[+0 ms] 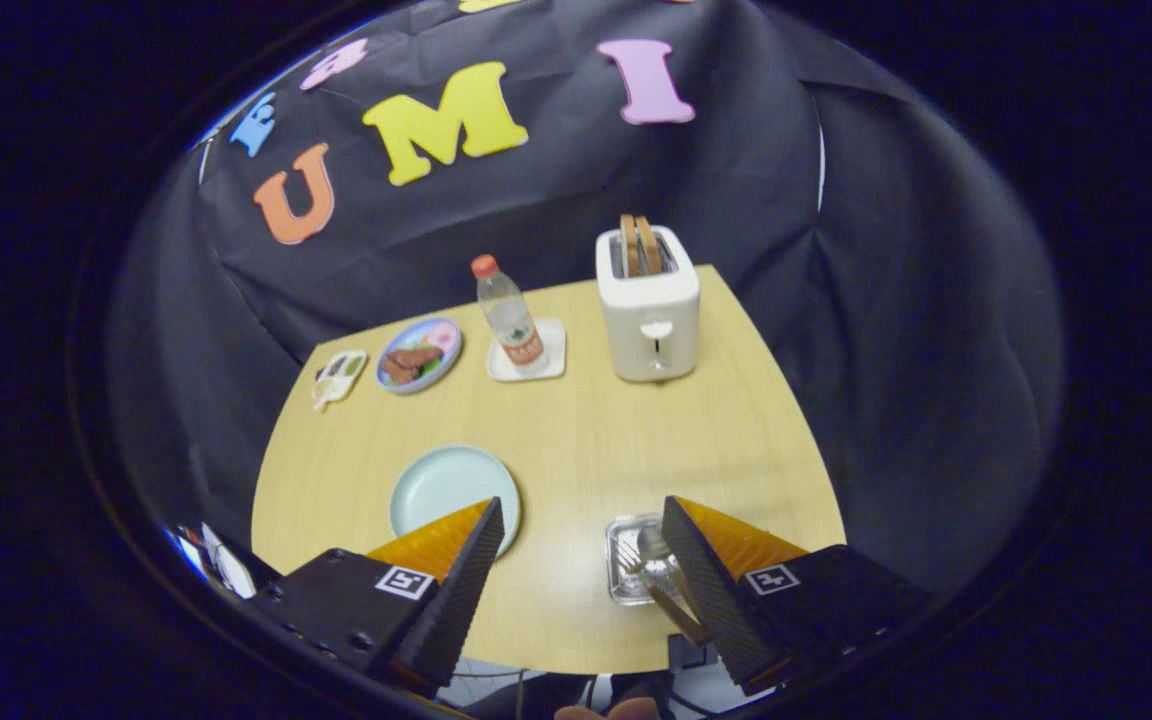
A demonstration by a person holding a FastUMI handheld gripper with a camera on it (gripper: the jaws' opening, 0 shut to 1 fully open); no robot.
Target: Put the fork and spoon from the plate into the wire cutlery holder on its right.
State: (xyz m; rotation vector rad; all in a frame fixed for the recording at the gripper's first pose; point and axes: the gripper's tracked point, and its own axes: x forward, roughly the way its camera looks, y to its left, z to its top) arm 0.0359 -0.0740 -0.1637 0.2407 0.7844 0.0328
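Observation:
A pale green plate (441,482) lies bare on the wooden table, partly behind my left finger. To its right stands the wire cutlery holder (632,560), right against my right finger. A fork (633,563) and a spoon (653,543) stand in the holder with their heads up and their wooden handles running down along the right finger. My gripper (581,512) hangs above the table's near edge, open wide, with nothing between its fingers.
At the back of the table (576,430) stand a white toaster (647,305) with bread in it, a water bottle (511,318) on a white coaster, a plate of food (420,355) and a small tray (338,378).

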